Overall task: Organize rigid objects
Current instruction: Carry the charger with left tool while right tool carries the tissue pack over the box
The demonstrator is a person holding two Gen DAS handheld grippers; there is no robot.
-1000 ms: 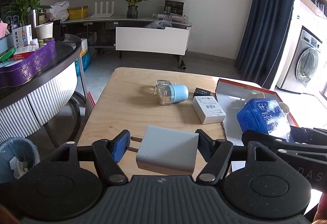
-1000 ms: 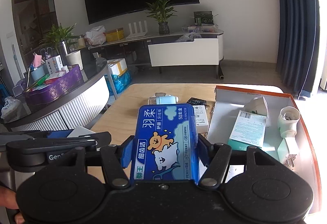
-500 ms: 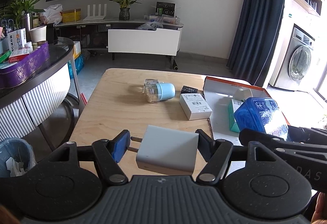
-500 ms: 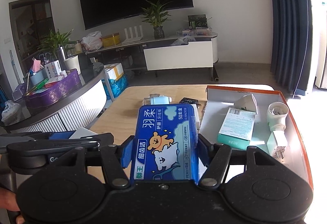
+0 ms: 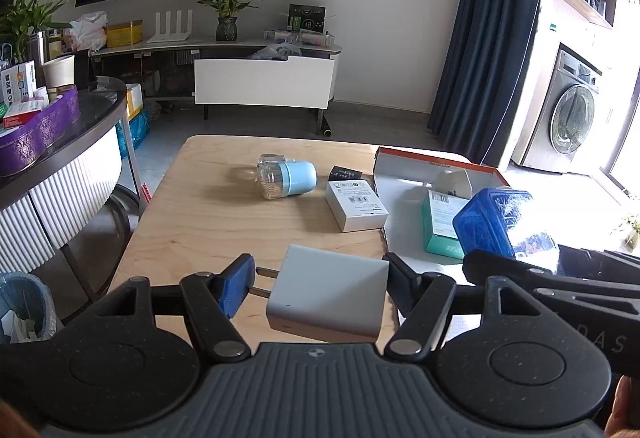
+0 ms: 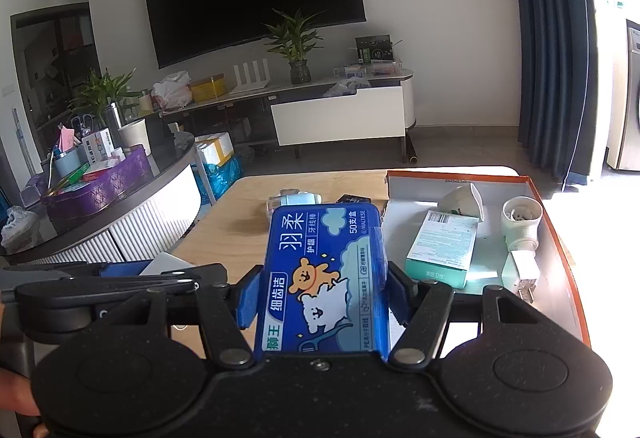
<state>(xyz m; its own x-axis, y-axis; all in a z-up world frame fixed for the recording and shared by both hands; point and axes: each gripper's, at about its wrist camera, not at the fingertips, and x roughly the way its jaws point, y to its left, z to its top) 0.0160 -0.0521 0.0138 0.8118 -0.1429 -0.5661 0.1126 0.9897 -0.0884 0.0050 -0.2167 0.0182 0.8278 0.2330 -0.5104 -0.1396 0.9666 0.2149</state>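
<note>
A: Status of the left tongs [image 5: 316, 288]?

B: Closed on the white charger [image 5: 328, 296]. One pad bears on its prongs, the other on its far end. The charger is held clear above the wooden desk [image 5: 208, 222], just short of the tray's left wall.

A: And the right tongs [image 6: 322, 292]?

B: Clamped on the blue floss-pick box [image 6: 326, 278], one pad on each long side. The box is carried above the near left part of the orange-rimmed tray [image 6: 560, 250].

A: Contents of the tray?

B: A teal carton [image 6: 442, 248], a white folded piece behind it, a white round adapter [image 6: 520, 222] and a small white plug [image 6: 526, 270]. Outside it, on the desk, lie a white box [image 5: 356, 204], a small black item beside it, and a pale-blue capped clear container [image 5: 286, 180] on its side.

A: Step in hand?

B: By my reading, transport: both items lifted, neither yet set down. Roughly half the loose things appear sorted.

A: Requirement for the next move?

B: Lower the floss-pick box onto bare tray floor left of the teal carton, then part the pads. The charger should follow into remaining free floor, entering over the tray wall without striking it.
</note>
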